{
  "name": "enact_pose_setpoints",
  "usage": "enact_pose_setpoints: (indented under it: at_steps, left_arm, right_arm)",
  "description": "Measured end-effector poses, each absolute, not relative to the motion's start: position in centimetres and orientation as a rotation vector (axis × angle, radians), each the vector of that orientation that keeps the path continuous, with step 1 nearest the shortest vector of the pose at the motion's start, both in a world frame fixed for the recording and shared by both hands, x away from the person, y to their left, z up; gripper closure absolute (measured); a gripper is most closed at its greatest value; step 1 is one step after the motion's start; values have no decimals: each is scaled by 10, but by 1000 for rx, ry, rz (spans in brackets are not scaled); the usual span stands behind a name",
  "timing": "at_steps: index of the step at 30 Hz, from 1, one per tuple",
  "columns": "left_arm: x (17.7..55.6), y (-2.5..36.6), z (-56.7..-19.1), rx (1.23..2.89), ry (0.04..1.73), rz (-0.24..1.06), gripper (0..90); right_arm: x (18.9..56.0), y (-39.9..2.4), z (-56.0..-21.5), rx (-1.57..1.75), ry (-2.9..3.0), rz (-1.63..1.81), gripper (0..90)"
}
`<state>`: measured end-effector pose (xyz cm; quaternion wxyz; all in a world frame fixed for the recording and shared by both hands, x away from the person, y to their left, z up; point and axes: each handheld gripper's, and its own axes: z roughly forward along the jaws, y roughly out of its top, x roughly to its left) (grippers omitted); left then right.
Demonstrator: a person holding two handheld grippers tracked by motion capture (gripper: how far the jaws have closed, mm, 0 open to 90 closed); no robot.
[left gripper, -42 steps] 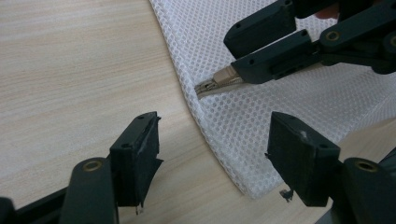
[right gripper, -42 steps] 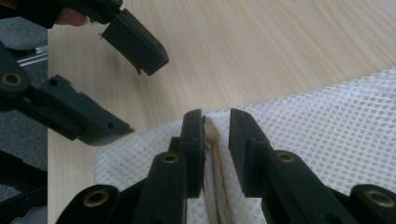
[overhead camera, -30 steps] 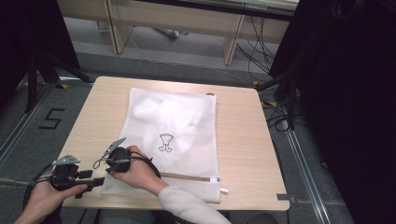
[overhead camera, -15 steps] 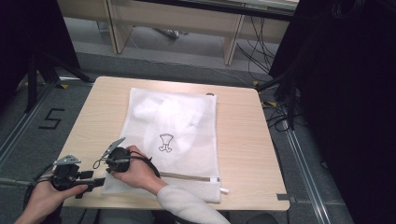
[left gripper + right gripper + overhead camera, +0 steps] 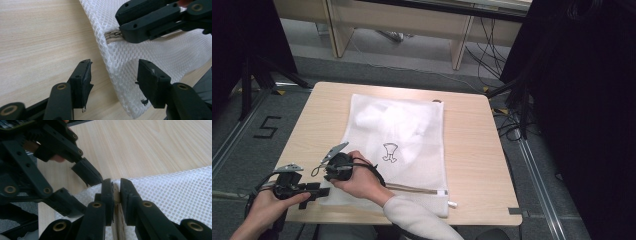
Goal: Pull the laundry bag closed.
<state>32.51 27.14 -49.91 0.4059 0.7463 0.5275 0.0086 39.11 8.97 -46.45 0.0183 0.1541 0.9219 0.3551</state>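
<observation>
A white mesh laundry bag [image 5: 412,135] lies flat on the wooden table [image 5: 472,145], with a white garment bearing a black print [image 5: 389,152] inside it. Its beige zipper [image 5: 412,188] runs along the near edge. My right gripper [image 5: 328,172] has just been closing and is shut on the zipper's end [image 5: 116,195] at the bag's near left corner; the metal pull [image 5: 113,35] shows beside its jaws. My left gripper [image 5: 113,82] is open around that corner's mesh edge [image 5: 117,65]. Its jaws have just been closing, and the pads stand clear of the mesh.
The person's right forearm in a white sleeve [image 5: 417,220] crosses over the bag's near edge. The left hand [image 5: 267,210] sits at the table's near left corner. Dark stands and cables [image 5: 512,115] surround the table on the grey floor.
</observation>
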Motion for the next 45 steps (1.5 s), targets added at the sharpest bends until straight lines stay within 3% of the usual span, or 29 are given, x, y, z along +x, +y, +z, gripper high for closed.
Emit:
enact_pose_setpoints:
  at_steps: [12, 25, 45]
  left_arm:
    - [335, 267, -500, 1848, 1321, 8, 585]
    - [340, 263, -496, 1902, 1308, -18, 849]
    - [337, 263, -491, 1832, 1380, -66, 869]
  right_arm:
    - [391, 88, -458, 445, 2845, 1122, 824]
    - [390, 82, -455, 465, 2852, 1121, 824]
    - [390, 74, -458, 449, 2897, 1065, 827]
